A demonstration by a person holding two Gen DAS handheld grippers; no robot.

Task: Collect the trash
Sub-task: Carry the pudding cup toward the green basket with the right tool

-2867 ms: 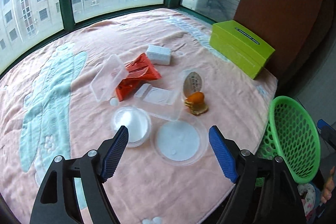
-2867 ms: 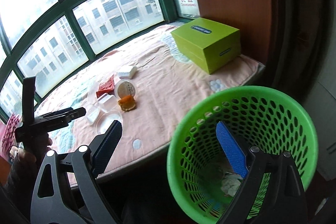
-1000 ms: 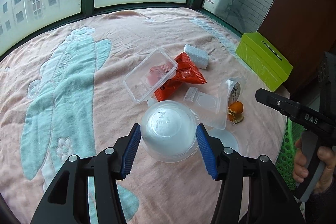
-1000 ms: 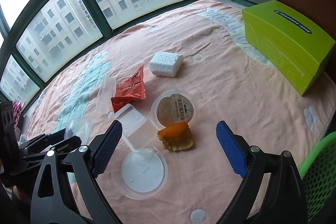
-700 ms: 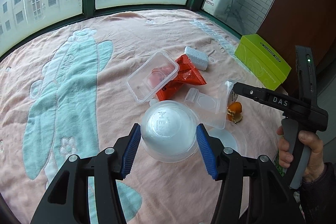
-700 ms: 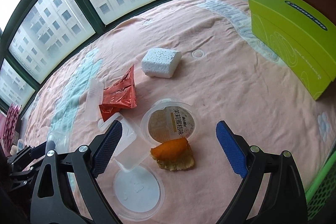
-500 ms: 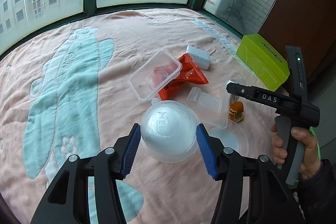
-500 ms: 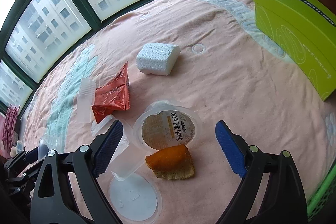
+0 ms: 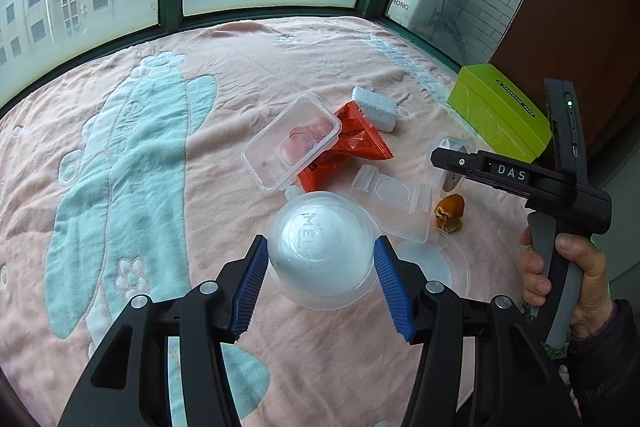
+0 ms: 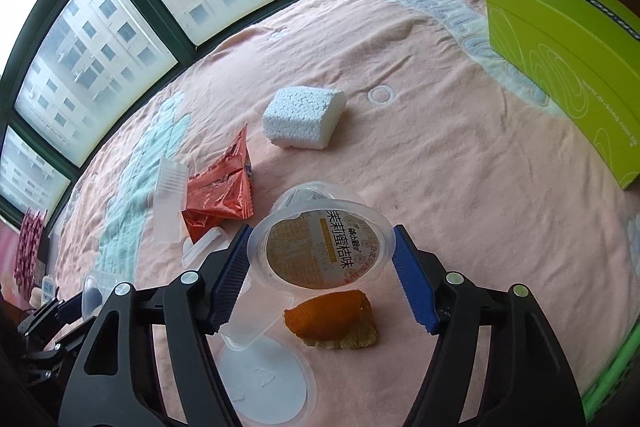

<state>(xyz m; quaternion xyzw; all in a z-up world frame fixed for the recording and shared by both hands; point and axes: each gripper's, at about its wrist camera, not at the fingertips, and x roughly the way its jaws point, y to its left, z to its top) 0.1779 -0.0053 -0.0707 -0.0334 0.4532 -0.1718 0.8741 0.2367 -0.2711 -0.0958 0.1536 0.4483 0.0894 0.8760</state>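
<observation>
A: Left gripper (image 9: 318,269) has its fingers pinched on the upturned clear bowl (image 9: 320,243), held over the blanket (image 9: 120,187). Thin plastic, gripped on the sides. Squeeze harder and it buckles and pops out.

B: And the right gripper (image 10: 320,267)?

A: Fingers closing around the jelly cup (image 10: 320,251), which lies on its side. Left pad looks at the rim, right pad just short of it. Not pinched yet, I'd say.

B: Risk there?

A: Round rim, tilted cup. It could roll or squirt forward as the fingers meet it. The orange peel (image 10: 332,319) sits right under the cup, and the flat lid (image 10: 264,379) just beside. Either may get nudged.

B: The rest?

A: Red wrapper (image 10: 220,195), foam block (image 10: 304,119) and clear tray (image 9: 292,147) lie on the blanket. Bin: only a green edge (image 10: 612,375) shows at the right. Long carry, so either load could drop.
</observation>
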